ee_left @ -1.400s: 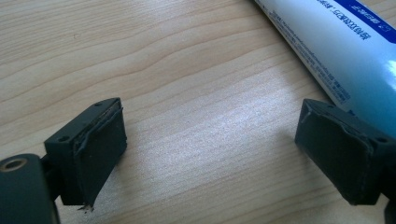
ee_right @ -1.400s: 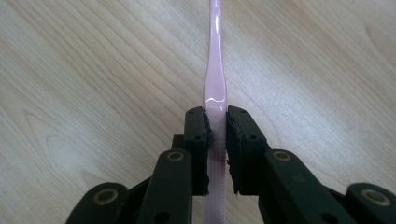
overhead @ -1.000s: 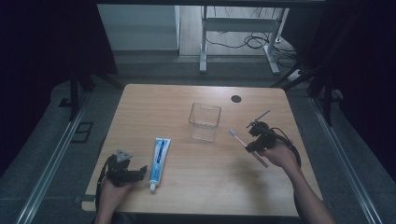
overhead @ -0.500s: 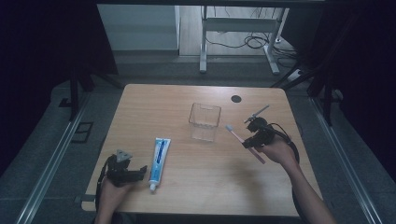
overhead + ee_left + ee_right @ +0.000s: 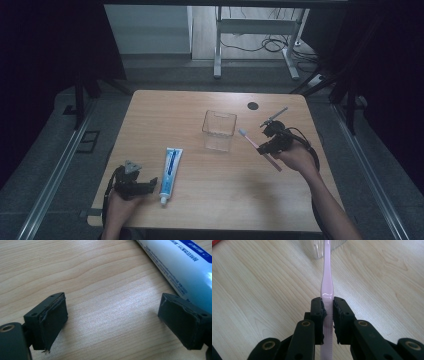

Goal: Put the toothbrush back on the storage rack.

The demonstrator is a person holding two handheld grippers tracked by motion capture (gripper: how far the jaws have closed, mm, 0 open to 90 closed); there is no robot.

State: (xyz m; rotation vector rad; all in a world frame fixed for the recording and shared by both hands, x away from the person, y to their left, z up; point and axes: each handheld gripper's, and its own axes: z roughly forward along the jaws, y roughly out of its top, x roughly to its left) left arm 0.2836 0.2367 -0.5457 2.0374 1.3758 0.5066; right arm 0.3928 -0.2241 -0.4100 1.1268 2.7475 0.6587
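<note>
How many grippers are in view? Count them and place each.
2. The left gripper rests open at the table's near left beside the toothpaste; the right gripper holds the toothbrush near the clear box.

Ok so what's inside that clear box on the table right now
Nothing that I can see: through the clear box only the wooden table shows. The pink toothbrush is outside it, clamped in the right tool, its head near the box's right side.

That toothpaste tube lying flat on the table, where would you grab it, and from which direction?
I'd take the toothpaste tube across its flat middle, coming straight down from above. It lies flat on the table with its long sides free, so two jaws could straddle its narrow width. The cap end near the front edge looks small and round, likelier to slip. The left gripper rests open right beside it, probably the handier one.
</note>
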